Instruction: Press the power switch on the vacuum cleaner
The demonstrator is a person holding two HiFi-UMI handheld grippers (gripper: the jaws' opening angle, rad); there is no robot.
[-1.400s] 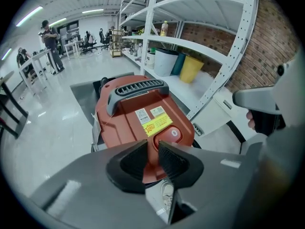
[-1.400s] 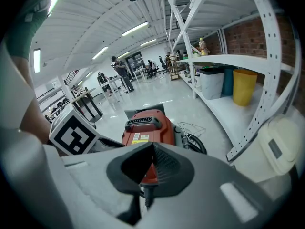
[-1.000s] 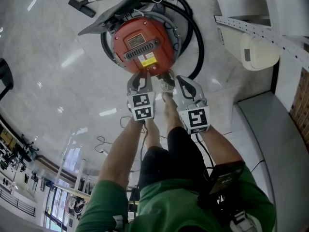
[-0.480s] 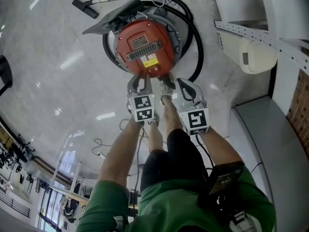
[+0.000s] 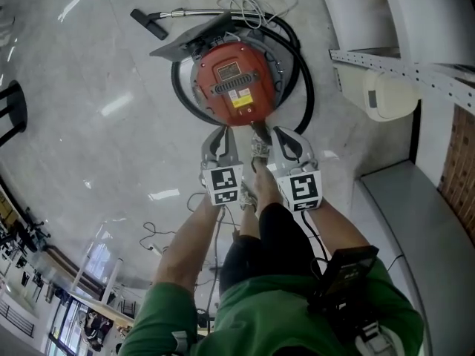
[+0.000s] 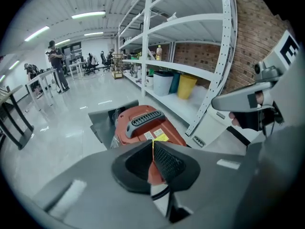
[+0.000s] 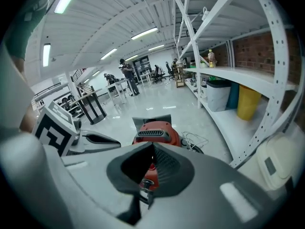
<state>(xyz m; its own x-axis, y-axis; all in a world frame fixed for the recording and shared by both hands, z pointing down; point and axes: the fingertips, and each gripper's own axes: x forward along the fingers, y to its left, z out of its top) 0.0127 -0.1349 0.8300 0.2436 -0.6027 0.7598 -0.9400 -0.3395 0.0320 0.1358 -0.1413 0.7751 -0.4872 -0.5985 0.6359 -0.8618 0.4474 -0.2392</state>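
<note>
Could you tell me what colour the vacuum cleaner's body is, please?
The vacuum cleaner is red-orange, clearest in the head view.

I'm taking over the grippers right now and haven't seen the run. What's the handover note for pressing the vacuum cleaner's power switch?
Left gripper: shut, empty, above the near side of the vacuum cleaner.
Right gripper: shut, empty, beside the left one, aimed at the same machine.
Vacuum cleaner: red, on the floor, black hose looped around it.
Done: grippers in place above it; neither touches it.
Left: find the switch, which I cannot pick out for sure here, then lower one shut gripper and press it.
</note>
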